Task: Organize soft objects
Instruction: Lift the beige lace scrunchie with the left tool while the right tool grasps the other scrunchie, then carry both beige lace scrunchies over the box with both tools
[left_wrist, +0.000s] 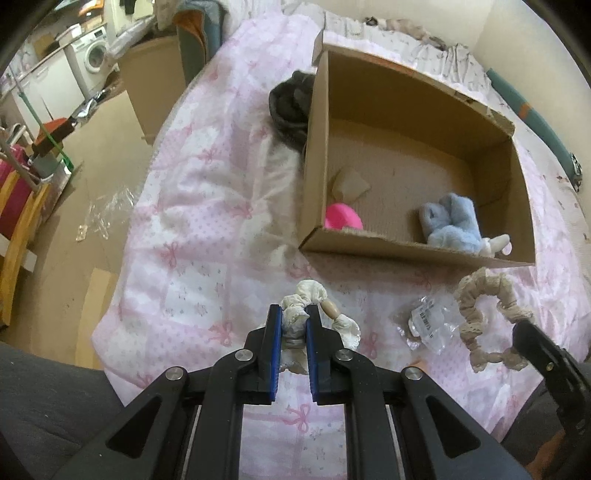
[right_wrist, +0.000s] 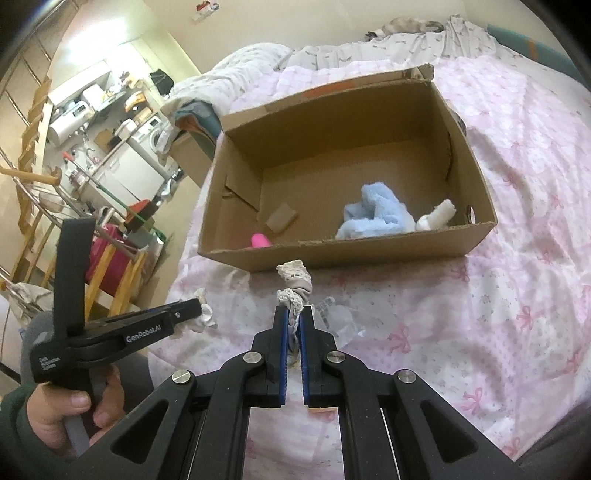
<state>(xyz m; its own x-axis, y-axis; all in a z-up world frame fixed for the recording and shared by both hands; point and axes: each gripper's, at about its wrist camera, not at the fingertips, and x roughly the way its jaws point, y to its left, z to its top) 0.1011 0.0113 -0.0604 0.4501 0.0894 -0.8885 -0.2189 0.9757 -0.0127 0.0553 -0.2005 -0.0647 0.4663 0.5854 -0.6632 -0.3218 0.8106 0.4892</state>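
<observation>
On the bed, over a pink bow-print quilt (left_wrist: 192, 206), the left gripper (left_wrist: 294, 314) is clenched on a cream scrunchie (left_wrist: 306, 295), whose gathered fabric bulges out above and to the right of the blue pads. The right gripper (right_wrist: 294, 314) pinches a beige lace-trimmed scrunchie (right_wrist: 295, 284) between its fingers; in the left wrist view the same beige loop (left_wrist: 480, 317) hangs from that gripper's black tip at the right edge. Between the two scrunchies a crumpled clear plastic wrapper (left_wrist: 428, 321) with a printed label lies on the quilt. Just beyond stands an open cardboard box (right_wrist: 332, 254), its near wall close to both grippers. Inside it lie a fluffy light-blue soft toy (right_wrist: 373, 214), a small white piece (right_wrist: 437, 216) touching it on the right, a pink object (right_wrist: 260, 240) in the near-left corner, and a tan pad (right_wrist: 281, 218) near it, possibly a sponge. A dark grey bundle of fabric (left_wrist: 288, 107) rests against the box's outer left wall.
</observation>
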